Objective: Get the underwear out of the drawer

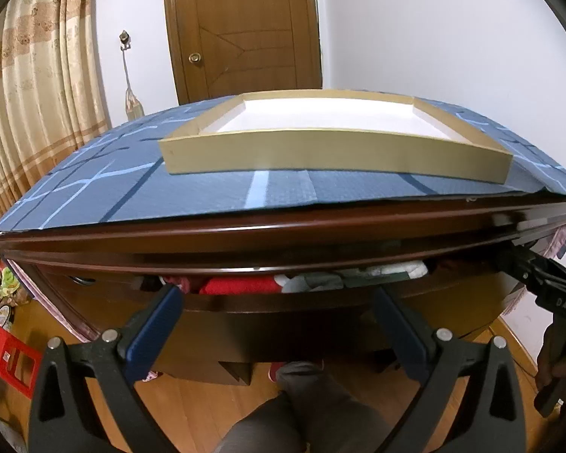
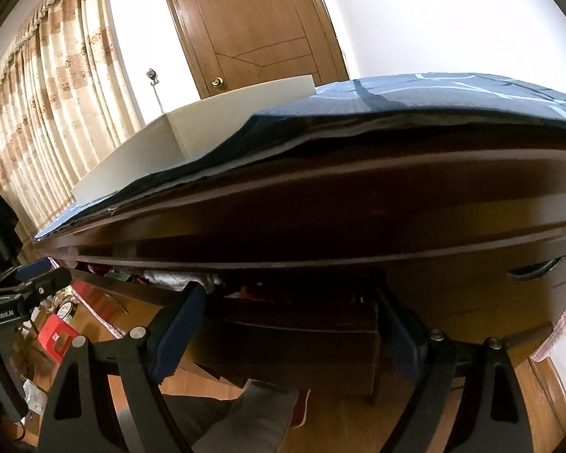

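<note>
The drawer of the dark wooden desk stood pulled out a little way, leaving a narrow slot under the desk's front edge; through that slot a heap of folded clothing showed, a red piece at the middle, a pale grey-white piece just beside it to the right, and a white and green piece further right; which of these was underwear could not be told, and all of it lay inside the drawer. On the desk top a blue patterned cloth was spread; on the cloth sat a shallow tan tray with a white floor, and nothing lay in it.

The left gripper stood before the drawer front with its blue-padded fingers spread wide, nothing between them, the tips near the drawer's upper edge; whether they touched the wood could not be told. The right gripper was likewise parted wide, its blue fingers in front of the slot's right part and gripping nothing; in its view the clothing showed as a dim strip inside the drawer, and the tray rose on the cloth at the left. Below the drawer a person's grey-clad leg rested over the wooden floor; a red box stood on the floor at the left.
</note>
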`<action>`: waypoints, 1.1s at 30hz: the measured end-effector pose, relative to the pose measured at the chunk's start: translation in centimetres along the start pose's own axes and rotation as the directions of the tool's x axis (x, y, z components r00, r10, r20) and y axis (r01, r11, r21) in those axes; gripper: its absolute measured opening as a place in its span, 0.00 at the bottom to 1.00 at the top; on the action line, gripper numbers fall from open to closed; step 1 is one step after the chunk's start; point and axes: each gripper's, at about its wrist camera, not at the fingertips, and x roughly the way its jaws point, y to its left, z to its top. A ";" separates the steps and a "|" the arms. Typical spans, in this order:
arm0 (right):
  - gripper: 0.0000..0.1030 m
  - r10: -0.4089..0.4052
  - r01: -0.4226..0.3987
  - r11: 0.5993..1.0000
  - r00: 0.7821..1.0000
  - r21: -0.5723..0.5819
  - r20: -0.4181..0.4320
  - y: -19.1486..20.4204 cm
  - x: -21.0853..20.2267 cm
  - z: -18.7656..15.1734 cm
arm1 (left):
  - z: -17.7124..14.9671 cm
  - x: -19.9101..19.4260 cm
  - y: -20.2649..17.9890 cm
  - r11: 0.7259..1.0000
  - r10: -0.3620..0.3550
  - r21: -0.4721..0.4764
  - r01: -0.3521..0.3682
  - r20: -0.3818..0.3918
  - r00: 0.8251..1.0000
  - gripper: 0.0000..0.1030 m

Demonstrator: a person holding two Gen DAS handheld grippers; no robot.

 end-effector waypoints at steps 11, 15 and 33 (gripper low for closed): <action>0.87 -0.004 0.004 1.000 1.000 0.004 -0.019 0.1 -0.7 -0.6 | -0.4 -0.4 1.3 1.000 0.006 0.007 -0.006 0.000 1.000 0.99; 0.87 0.002 -0.002 1.000 1.000 0.000 -0.031 0.1 -1.0 -0.8 | -0.6 -0.7 1.9 1.000 0.006 0.004 -0.006 0.000 1.000 0.99; 0.87 -0.003 0.003 1.000 0.999 0.007 -0.042 0.5 -3.3 -2.5 | -1.2 0.4 1.9 0.999 0.025 0.023 -0.025 -0.025 0.999 0.99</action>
